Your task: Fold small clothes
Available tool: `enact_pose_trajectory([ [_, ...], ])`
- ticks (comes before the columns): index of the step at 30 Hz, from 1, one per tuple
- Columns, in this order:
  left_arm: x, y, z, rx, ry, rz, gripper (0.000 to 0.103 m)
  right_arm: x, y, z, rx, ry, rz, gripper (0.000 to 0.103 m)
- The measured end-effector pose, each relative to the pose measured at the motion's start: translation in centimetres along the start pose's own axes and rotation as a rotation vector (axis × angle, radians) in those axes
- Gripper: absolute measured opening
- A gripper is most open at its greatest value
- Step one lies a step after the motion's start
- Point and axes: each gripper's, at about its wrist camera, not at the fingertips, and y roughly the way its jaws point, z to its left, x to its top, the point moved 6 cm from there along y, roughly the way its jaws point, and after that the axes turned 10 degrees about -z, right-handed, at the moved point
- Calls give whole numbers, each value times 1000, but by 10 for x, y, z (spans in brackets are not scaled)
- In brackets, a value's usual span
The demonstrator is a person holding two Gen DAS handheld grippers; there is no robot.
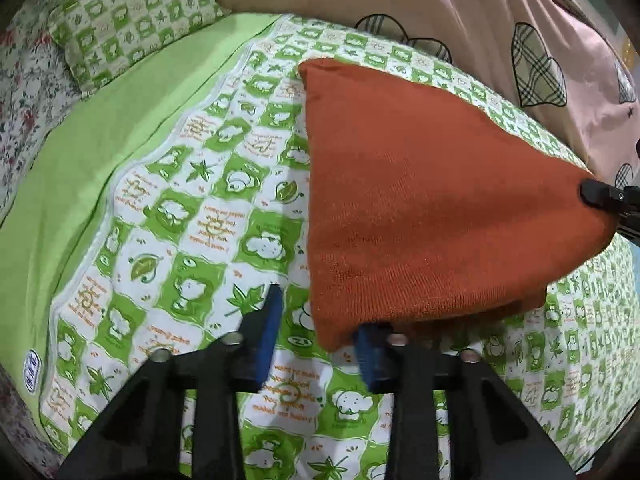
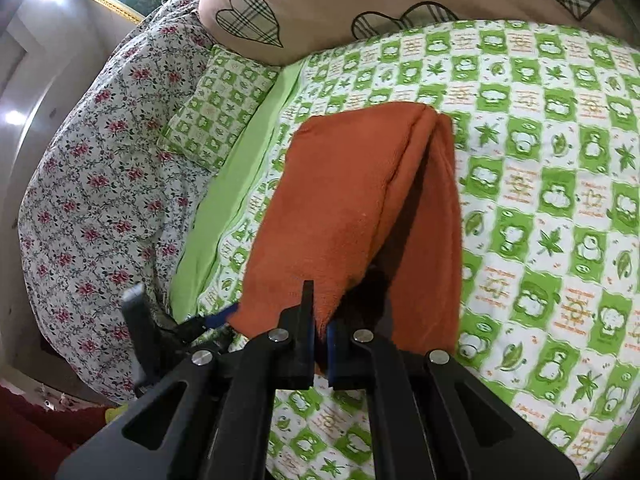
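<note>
A rust-orange knitted cloth [image 1: 420,208] lies folded on the green-and-white patterned bedspread [image 1: 192,208]. My right gripper [image 2: 320,320] is shut on the cloth's near edge [image 2: 344,216] and holds it raised, so the fabric tents up from the bed. In the left wrist view that gripper [image 1: 600,196] shows at the right edge, pinching the cloth's corner. My left gripper [image 1: 320,316] stands open at the cloth's other near corner. That corner drapes over its right blue pad [image 1: 370,360], while the left pad [image 1: 272,320] is apart from the fabric. The left gripper [image 2: 216,320] also shows beside the cloth in the right wrist view.
A small green patterned pillow [image 1: 132,24] sits at the head of the bed beside a plain green sheet [image 1: 100,152]. A pink quilt with plaid hearts [image 1: 520,40] is piled along the far side. A floral duvet [image 2: 100,184] lies bunched at the left.
</note>
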Motion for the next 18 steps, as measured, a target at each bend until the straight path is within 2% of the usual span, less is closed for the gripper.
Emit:
enact_pose_trajectory([
  [3, -10, 2, -8, -4, 41, 27, 12, -2, -3, -10, -60, -27, -26, 4],
  [5, -17, 5, -12, 5, 53, 51, 9, -16, 10, -28, -175, -88, 22, 4],
  [9, -29, 14, -7, -1, 16, 92, 8, -47, 36, -62, -242, -76, 104, 4],
  [13, -29, 16, -8, -5, 37, 105, 8, -56, 43, -77, -230, -1, 87, 4],
  [15, -29, 15, -7, -17, 39, 129, 8, -55, 41, -75, -227, -6, 96, 4],
  [18, -27, -4, -2, -78, 28, 147, 13, -51, 27, -72, -223, 0, 117, 16],
])
